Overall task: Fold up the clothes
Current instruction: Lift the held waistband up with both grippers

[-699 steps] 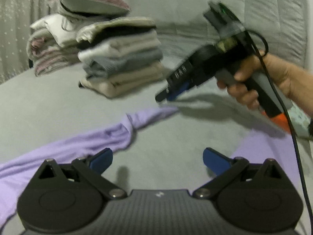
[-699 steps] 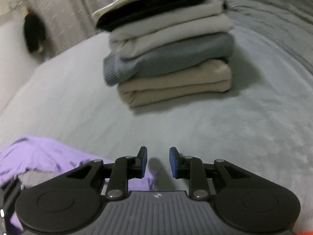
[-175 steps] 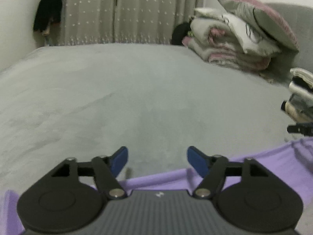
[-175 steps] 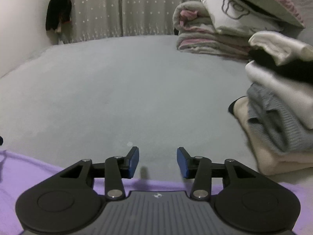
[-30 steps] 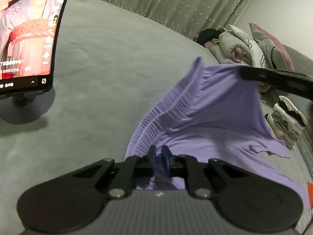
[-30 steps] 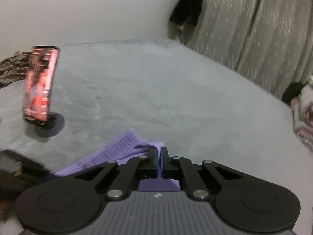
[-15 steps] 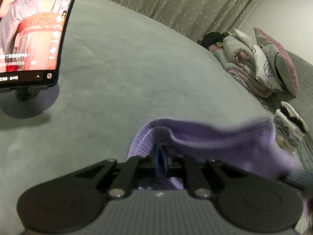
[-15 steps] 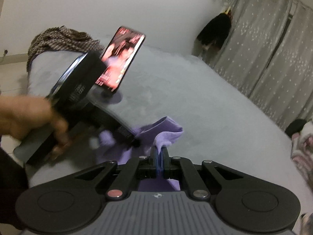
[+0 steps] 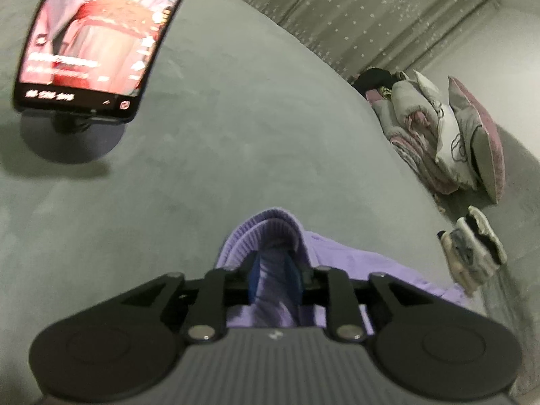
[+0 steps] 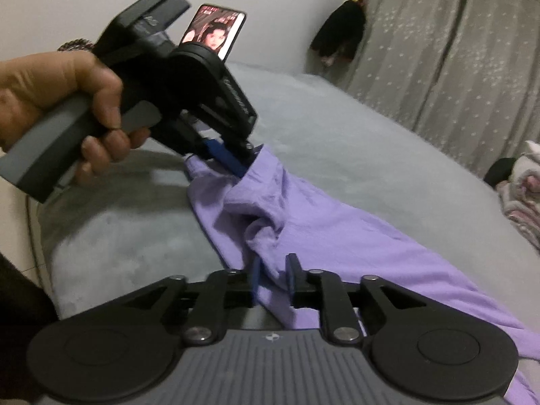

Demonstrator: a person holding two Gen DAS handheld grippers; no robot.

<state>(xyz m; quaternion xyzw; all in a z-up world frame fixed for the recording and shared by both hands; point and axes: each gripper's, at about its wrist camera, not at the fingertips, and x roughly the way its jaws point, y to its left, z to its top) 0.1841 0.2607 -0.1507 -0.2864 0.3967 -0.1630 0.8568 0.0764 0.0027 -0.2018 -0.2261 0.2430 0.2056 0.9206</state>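
A purple garment (image 10: 337, 236) lies spread over the grey bed (image 10: 337, 128), bunched into folds near the bed's corner. Its ribbed hem (image 9: 270, 226) curls up between the blue pads of my left gripper (image 9: 274, 275), whose jaws are opening and stand slightly apart, not pressing the cloth. The right wrist view shows that left gripper (image 10: 241, 165) in a hand, tips at the garment's far corner. My right gripper (image 10: 274, 278) is opening too, with a loose purple fold hanging between its parted pads.
A phone (image 9: 94, 33) on a round stand plays a video at the bed's left. Pillows and bedding (image 9: 449, 135) and a stack of folded clothes (image 9: 472, 253) sit at the right. The bed's edge (image 10: 40, 219) drops off at the left; curtains (image 10: 438, 50) hang behind.
Both grippers' pads, pinched shut on the purple cloth before, have parted. The right gripper came down closer to the left one, and the lifted garment now rests on the bed.
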